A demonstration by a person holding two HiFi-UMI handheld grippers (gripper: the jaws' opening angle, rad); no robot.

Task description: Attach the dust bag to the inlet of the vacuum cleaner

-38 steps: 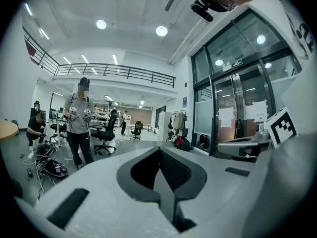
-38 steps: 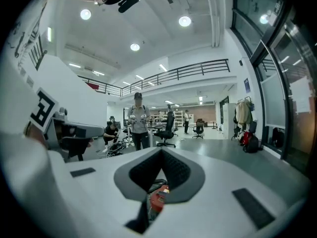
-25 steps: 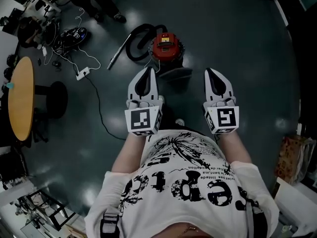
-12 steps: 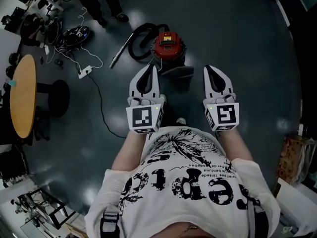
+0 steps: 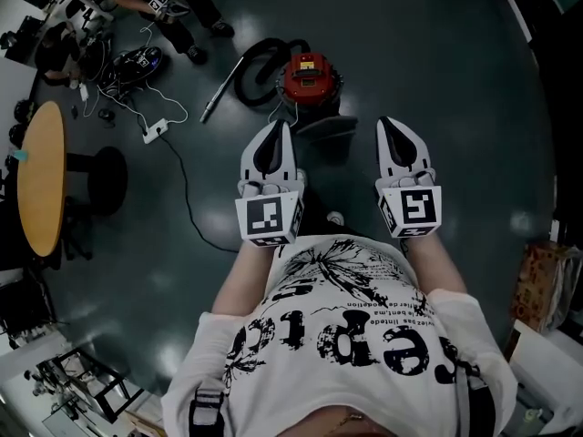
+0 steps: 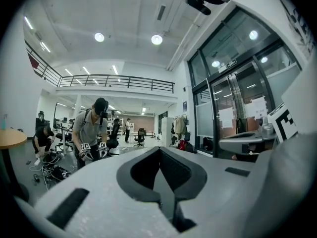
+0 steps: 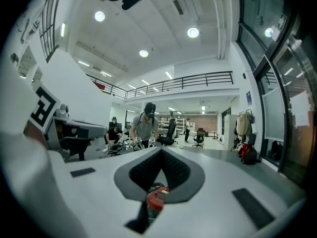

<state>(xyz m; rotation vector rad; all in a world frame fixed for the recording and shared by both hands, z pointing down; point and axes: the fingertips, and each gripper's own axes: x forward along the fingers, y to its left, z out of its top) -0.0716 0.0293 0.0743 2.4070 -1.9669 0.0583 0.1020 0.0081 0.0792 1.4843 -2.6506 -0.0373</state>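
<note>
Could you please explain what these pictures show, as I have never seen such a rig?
There is no robot: a standing person holds a two-jaw gripper in each hand. The head view looks down from a camera on the person's head and shows the left gripper and right gripper. The other two views come from cameras riding on each gripper, looking along its jaws. Both grippers are shut and hold nothing. On the floor ahead stands a red vacuum cleaner with a black hose; a round wooden table is at the left.
</note>
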